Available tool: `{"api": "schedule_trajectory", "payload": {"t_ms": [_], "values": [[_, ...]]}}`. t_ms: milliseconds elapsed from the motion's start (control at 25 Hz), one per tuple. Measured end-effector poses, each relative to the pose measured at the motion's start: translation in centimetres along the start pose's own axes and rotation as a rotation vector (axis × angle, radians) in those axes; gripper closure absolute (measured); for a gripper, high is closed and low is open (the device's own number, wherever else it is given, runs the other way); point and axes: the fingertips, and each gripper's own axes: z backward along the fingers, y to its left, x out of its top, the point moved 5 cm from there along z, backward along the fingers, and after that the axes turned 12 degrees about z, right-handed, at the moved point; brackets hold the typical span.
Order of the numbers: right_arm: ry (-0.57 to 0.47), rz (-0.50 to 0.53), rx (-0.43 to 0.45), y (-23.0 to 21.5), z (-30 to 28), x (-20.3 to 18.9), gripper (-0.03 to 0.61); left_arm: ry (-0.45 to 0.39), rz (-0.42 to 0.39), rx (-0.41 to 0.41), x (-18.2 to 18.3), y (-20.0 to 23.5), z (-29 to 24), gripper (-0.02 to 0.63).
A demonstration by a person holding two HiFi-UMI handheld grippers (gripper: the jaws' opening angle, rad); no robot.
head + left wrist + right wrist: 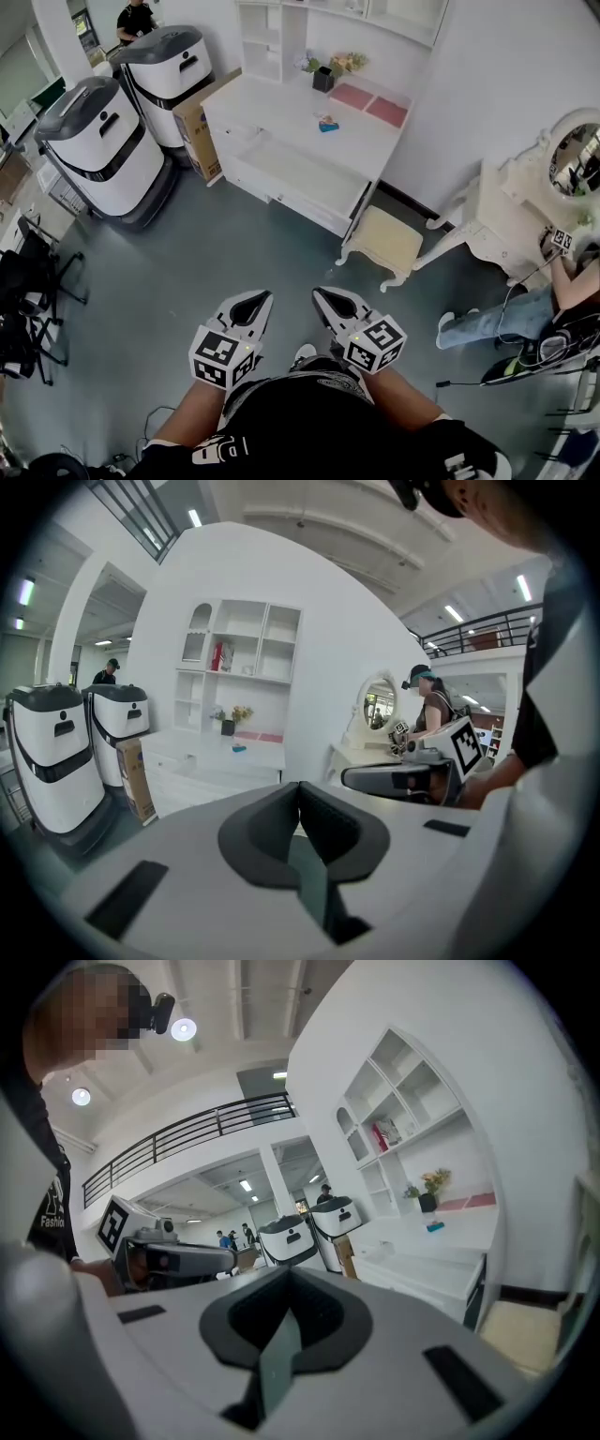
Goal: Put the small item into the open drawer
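Observation:
The small blue item (328, 125) lies on top of the white desk (281, 103), far ahead of me; the left gripper view also catches the item (240, 748), as does the right gripper view (434, 1226). The desk's wide drawer (300, 173) is pulled out towards me and looks bare inside. My left gripper (262, 297) and right gripper (320, 293) are held side by side close to my body, well short of the desk. Both are shut with nothing between the jaws, as the left gripper (300, 794) and right gripper (289, 1279) views confirm.
A cushioned stool (382, 244) stands right of the drawer on the grey floor. Two white machines (98, 150) and a cardboard box (199, 122) stand left of the desk. A person (525, 314) sits at a vanity table (511, 202) on the right. Shelves (272, 37) rise behind the desk.

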Motion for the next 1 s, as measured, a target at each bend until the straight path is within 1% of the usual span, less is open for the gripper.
{"api": "schedule_trajectory", "payload": {"t_ms": [80,200,400,520,720,1000], "values": [[-0.014,0.015,0.021,-1.4,-1.3,1.0,0.571,-0.004,-0.003,0.016,0.8,0.6,-1.0,0.6],[-0.024,0.024,0.05,-3.4,-3.0,1.3,0.571,0.002,0.006,0.05,0.9,1.8,-2.7,0.6],[0.007,0.011,0.069,-5.7,-4.2,0.8,0.571,0.044,0.016,0.072,1.2,3.0,-5.0,0.6],[0.018,-0.003,0.056,-6.6,-3.5,0.2,0.571,0.066,0.006,0.062,1.3,2.9,-6.1,0.6],[0.039,-0.016,0.006,-8.5,-2.7,-0.6,0.571,0.064,-0.037,0.016,2.8,2.2,-8.3,0.599],[0.043,-0.012,-0.051,-9.7,-2.8,-0.3,0.571,0.098,-0.025,-0.03,3.1,3.5,-10.7,0.6]]}}
